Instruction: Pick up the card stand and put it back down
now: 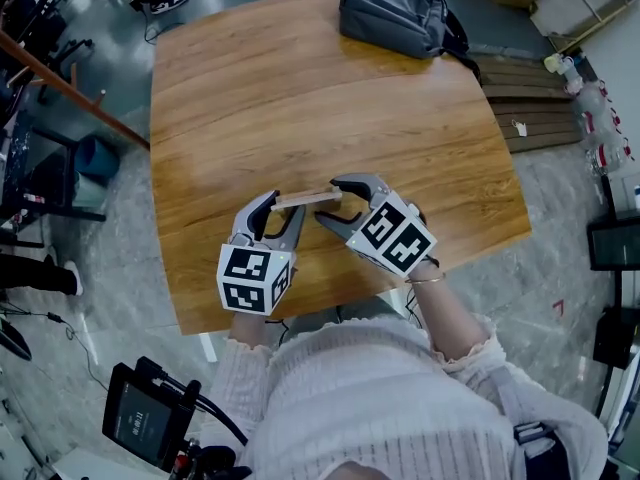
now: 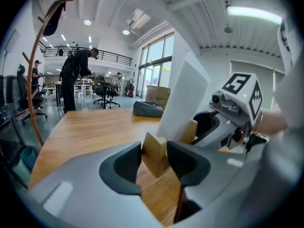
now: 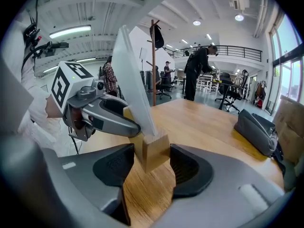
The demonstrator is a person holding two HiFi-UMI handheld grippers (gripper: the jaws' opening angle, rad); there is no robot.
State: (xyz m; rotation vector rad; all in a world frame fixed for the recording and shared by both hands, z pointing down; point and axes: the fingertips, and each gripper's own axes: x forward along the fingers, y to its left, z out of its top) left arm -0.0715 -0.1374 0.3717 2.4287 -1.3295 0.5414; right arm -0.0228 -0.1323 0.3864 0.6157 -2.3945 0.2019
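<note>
Wide table [image 1: 300, 78] spreads beyond the card stand [image 1: 306, 199].

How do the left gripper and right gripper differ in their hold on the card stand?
The left gripper grips the card stand at its left end; the right gripper at its right end. The left gripper points away from the person; the right gripper slants in from the right. Both are closed on the card stand, below the white card.

I get the head view evenly lit and sharp, soft sheen on the table [image 1: 300, 78], both gripper views fisheye-bent with black corners, ceiling strip light [image 2: 254, 13] glaring, windows [image 2: 154, 77] washed bright, left gripper [image 2: 154, 151] soft-focused up close.
</note>
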